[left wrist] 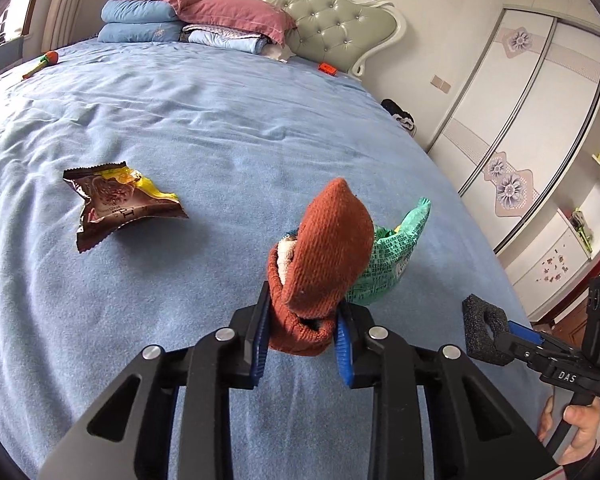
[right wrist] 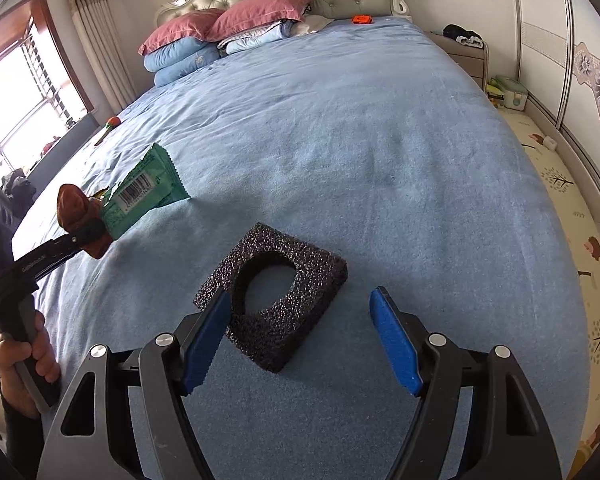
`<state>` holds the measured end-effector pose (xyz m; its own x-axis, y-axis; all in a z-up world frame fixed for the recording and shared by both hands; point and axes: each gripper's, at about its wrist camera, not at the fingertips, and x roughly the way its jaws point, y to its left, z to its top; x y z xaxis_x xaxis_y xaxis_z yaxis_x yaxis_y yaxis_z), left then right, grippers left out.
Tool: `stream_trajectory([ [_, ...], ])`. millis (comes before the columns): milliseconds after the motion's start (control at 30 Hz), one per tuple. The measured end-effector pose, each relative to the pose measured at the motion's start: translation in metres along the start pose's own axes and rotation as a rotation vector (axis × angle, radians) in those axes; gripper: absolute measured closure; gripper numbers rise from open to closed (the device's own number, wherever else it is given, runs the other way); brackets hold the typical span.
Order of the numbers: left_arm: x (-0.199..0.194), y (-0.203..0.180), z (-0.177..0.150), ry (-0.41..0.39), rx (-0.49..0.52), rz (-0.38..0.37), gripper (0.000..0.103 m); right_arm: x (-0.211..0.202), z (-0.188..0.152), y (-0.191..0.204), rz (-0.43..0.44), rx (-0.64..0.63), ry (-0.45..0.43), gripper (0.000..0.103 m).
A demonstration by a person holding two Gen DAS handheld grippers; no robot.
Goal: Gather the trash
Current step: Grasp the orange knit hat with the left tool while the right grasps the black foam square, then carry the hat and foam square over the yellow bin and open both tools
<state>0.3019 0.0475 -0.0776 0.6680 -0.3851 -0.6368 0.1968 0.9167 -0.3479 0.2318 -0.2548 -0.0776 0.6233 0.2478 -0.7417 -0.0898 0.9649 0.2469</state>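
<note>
My left gripper (left wrist: 302,312) is shut on a rust-brown knit sock (left wrist: 324,248) that stands up from its blue pads. A crumpled green wrapper (left wrist: 396,256) sticks out behind the sock; I cannot tell if it is pinched too. The right wrist view shows the same gripper, sock (right wrist: 76,208) and green wrapper (right wrist: 144,192) at the left. A brown and yellow snack wrapper (left wrist: 120,204) lies flat on the blue bed cover (left wrist: 220,120). My right gripper (right wrist: 300,296) stands open around a black foam block (right wrist: 292,288) with a hole; only its left pad touches the block.
Pink and blue pillows (left wrist: 204,12) are stacked at the tufted headboard. An orange-green toy (left wrist: 40,64) and a small orange object (left wrist: 327,67) lie far up the bed. A wardrobe (left wrist: 540,120) and a nightstand (right wrist: 464,56) stand right of the bed. A hand (right wrist: 24,364) grips the left handle.
</note>
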Motion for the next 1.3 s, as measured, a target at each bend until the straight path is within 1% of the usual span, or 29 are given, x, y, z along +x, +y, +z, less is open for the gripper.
stream_trajectory([
  [67, -0.005, -0.001, -0.001, -0.012, 0.010, -0.007, 0.075, 0.003, 0.003, -0.002, 0.017, 0.029, 0.002, 0.033],
  [133, -0.006, -0.002, -0.001, -0.015, 0.017, -0.008, 0.075, 0.006, 0.004, -0.002, 0.020, 0.050, 0.004, 0.036],
  [167, -0.006, -0.002, 0.000, -0.014, 0.015, -0.010, 0.075, 0.007, 0.005, -0.002, 0.020, 0.049, 0.006, 0.043],
  [200, -0.005, -0.002, 0.000, -0.011, 0.014, -0.015, 0.075, 0.008, 0.005, -0.001, 0.014, 0.044, 0.010, 0.056],
  [300, -0.003, -0.001, 0.001, -0.009, 0.014, -0.023, 0.075, 0.014, 0.004, 0.001, -0.038, 0.012, 0.019, 0.066],
  [333, -0.004, -0.001, 0.000, -0.010, 0.015, -0.026, 0.075, 0.015, 0.003, 0.001, -0.047, 0.008, 0.020, 0.067],
  [400, -0.006, -0.003, -0.001, -0.013, 0.021, -0.033, 0.075, 0.012, 0.001, 0.003, -0.049, -0.004, 0.012, 0.078],
  [467, -0.009, -0.005, -0.003, -0.017, 0.028, -0.045, 0.075, 0.006, -0.001, 0.004, -0.042, -0.011, 0.006, 0.083],
  [600, -0.019, -0.010, -0.007, -0.023, 0.025, -0.080, 0.075, -0.009, -0.009, 0.007, -0.022, -0.012, -0.012, 0.083],
  [733, -0.034, -0.015, -0.018, -0.037, 0.028, -0.104, 0.075, -0.027, -0.016, 0.008, 0.023, -0.003, -0.042, 0.083],
  [833, -0.049, -0.017, -0.027, -0.044, 0.010, -0.143, 0.075, -0.044, -0.021, 0.011, 0.062, 0.006, -0.070, 0.083],
  [967, -0.073, -0.027, -0.037, -0.056, -0.012, -0.221, 0.075, -0.067, -0.029, 0.009, 0.107, 0.037, -0.106, 0.083],
  [1167, -0.099, -0.066, -0.048, -0.057, 0.009, -0.294, 0.075, -0.103, -0.048, -0.003, 0.144, 0.081, -0.160, 0.083],
  [1300, -0.112, -0.112, -0.058, -0.047, 0.088, -0.317, 0.075, -0.133, -0.068, -0.023, 0.133, 0.105, -0.206, 0.083],
])
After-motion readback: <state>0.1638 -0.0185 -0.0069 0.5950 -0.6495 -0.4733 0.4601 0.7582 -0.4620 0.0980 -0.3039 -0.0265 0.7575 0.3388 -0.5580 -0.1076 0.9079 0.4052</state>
